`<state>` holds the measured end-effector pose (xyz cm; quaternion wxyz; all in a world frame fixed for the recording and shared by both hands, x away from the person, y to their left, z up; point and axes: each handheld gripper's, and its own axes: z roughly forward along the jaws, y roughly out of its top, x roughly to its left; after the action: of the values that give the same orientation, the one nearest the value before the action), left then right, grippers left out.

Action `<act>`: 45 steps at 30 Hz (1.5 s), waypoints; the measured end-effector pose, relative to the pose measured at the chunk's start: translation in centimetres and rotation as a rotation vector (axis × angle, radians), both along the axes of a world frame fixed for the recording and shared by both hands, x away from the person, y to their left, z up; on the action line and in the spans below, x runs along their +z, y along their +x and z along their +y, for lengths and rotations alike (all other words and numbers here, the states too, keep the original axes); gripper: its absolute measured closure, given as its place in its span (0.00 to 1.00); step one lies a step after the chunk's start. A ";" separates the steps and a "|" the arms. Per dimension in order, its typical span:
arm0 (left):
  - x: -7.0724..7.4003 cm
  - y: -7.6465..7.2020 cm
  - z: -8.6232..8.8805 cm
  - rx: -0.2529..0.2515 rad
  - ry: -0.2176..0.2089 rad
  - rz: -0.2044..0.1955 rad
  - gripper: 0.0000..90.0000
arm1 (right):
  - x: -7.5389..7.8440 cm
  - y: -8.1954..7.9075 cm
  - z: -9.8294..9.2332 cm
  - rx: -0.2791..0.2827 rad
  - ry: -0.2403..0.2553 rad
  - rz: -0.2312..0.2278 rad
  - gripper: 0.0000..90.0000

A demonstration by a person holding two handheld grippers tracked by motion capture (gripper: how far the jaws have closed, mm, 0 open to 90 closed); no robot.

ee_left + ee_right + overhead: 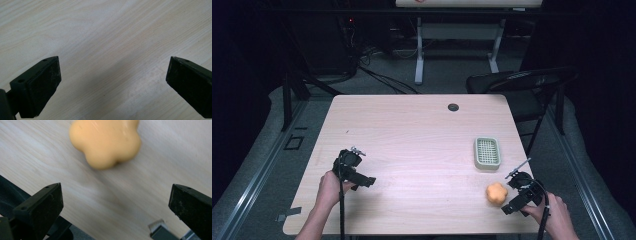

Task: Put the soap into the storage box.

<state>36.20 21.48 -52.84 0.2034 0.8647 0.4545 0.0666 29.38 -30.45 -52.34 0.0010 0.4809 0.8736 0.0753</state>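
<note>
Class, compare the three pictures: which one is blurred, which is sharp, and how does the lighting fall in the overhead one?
Right gripper view: the orange lobed piece and the wood grain are smeared by blur, though the jaws look sharp. Left gripper view: crisp grain on the table, with a soft shadow between the jaws. High view: the tabletop is evenly lit, the room around it falls into darkness, and small shadows sit under the green dish.

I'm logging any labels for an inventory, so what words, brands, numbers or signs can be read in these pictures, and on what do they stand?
None can be read.
The orange flower-shaped object, the pale green slotted tray and the wooden table carry no visible text.
A red mark on the far white table is too small and cut off to read.
</note>
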 end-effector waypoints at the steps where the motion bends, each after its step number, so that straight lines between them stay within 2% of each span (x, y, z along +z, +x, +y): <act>1: 0.0 0.0 0.0 0.002 0.000 0.000 0.00 | 0.1 0.2 0.4 0.010 -0.003 -0.010 0.00; 2: 0.0 0.0 0.0 0.003 -0.001 0.000 0.00 | 0.0 0.3 0.8 0.005 0.009 -0.020 0.00; 4: 0.0 0.0 0.0 0.002 -0.001 0.000 0.00 | 0.4 0.9 1.4 0.051 -0.026 -0.001 0.00; 5: 0.0 0.0 0.0 0.002 0.000 -0.001 0.00 | 0.3 1.0 1.9 0.040 -0.015 -0.015 0.00; 6: 0.0 0.0 0.0 0.002 0.001 0.000 0.00 | 0.4 1.2 2.0 0.056 -0.025 -0.008 0.00; 7: 0.0 0.0 0.0 0.002 0.000 0.000 0.00 | 1.1 1.9 2.2 0.140 -0.098 0.043 0.00; 8: 0.0 -0.1 0.0 0.002 0.000 0.002 0.00 | 0.0 1.2 2.6 0.018 0.017 -0.048 0.00; 9: 0.0 -0.1 0.0 0.004 0.000 0.000 0.00 | -0.3 1.2 3.0 -0.007 0.042 -0.073 0.00; 10: 0.0 -0.1 0.0 0.003 0.001 -0.001 0.00 | 0.4 1.8 2.9 0.076 -0.039 -0.008 0.00; 11: 0.0 -0.1 0.0 0.003 0.001 -0.001 0.00 | -0.1 1.7 3.1 0.030 0.006 -0.045 0.00; 12: 0.0 -0.1 0.0 0.003 0.001 0.000 0.00 | 0.7 2.4 3.0 0.124 -0.081 0.026 0.00; 13: 0.0 -0.1 0.0 0.002 0.002 -0.001 0.00 | -0.5 1.7 3.6 -0.018 0.047 -0.067 0.00; 14: 0.0 0.0 0.0 0.002 0.001 0.001 0.00 | -0.6 1.9 3.7 -0.009 0.041 -0.075 0.00; 15: 0.0 0.0 0.0 0.002 0.001 0.002 0.00 | -0.1 2.5 3.6 0.050 -0.016 -0.024 0.00; 17: 0.0 0.0 0.0 0.002 0.002 0.003 0.00 | 0.2 3.2 3.7 0.108 -0.075 0.026 0.00; 18: 0.0 0.0 0.0 0.002 0.001 0.003 0.00 | -0.4 3.0 3.9 0.056 -0.024 -0.008 0.00; 19: 0.0 0.0 0.0 0.002 0.001 0.003 0.00 | -0.7 3.0 4.0 0.036 -0.005 -0.023 0.00; 20: 0.0 -0.1 0.0 0.004 0.001 0.002 0.00 | 0.0 3.7 3.9 0.125 -0.093 0.043 0.00; 21: 0.0 -0.1 0.0 0.004 0.001 0.002 0.00 | -0.1 3.8 4.0 0.121 -0.094 0.046 0.00; 22: 0.0 0.0 0.0 0.003 0.001 0.002 0.00 | -0.5 3.7 4.1 0.084 -0.057 0.022 0.00; 26: 0.0 -0.1 0.0 0.003 0.000 0.002 0.00 | -0.8 4.1 4.3 0.092 -0.073 0.032 0.00; 29: 0.0 -0.1 0.0 0.000 0.002 0.001 0.00 | -1.3 4.2 4.5 0.062 -0.048 0.019 0.00; 30: 0.0 -0.1 0.0 0.001 0.001 0.002 0.00 | -1.2 4.4 4.4 0.085 -0.069 0.037 0.00; 31: 0.0 -0.1 0.0 0.002 0.000 0.003 0.00 | -1.0 4.8 4.4 0.127 -0.115 0.070 0.00; 32: 0.0 -0.1 0.0 0.003 0.001 0.003 0.00 | -1.2 4.7 4.4 0.111 -0.097 0.062 0.00; 33: 0.0 0.0 0.0 0.003 -0.001 0.003 0.00 | -1.8 4.3 4.5 0.042 -0.032 0.011 0.00; 34: 0.0 0.0 0.0 0.002 0.000 0.003 0.00 | -2.1 4.2 4.6 0.026 -0.013 0.001 0.00; 35: 0.0 0.0 0.0 0.002 0.000 0.003 0.00 | -1.6 4.7 4.4 0.094 -0.084 0.056 0.00; 36: 0.0 0.0 0.0 0.002 0.000 0.003 0.00 | -1.4 4.9 4.4 0.118 -0.111 0.075 0.00; 39: 0.0 0.0 0.0 0.001 0.000 0.003 0.00 | -1.9 4.6 4.6 0.086 -0.075 0.059 0.00; 41: 0.0 0.0 0.0 0.002 0.000 0.003 0.00 | -2.3 4.5 4.7 0.054 -0.049 0.030 0.00; 42: 0.0 0.0 0.0 0.002 0.000 0.003 0.00 | -1.6 5.1 4.6 0.139 -0.135 0.089 0.00; 43: -0.1 0.0 0.0 0.002 0.001 0.003 0.00 | -1.7 5.1 4.6 0.133 -0.133 0.087 0.00; 45: -0.1 0.0 0.0 0.002 0.001 0.005 0.00 | -2.3 4.7 4.7 0.076 -0.085 0.053 0.05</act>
<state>36.16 21.45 -52.91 0.2020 0.8645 0.4557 0.0648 34.05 -25.72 -54.65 -0.0046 0.4489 0.8932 0.0251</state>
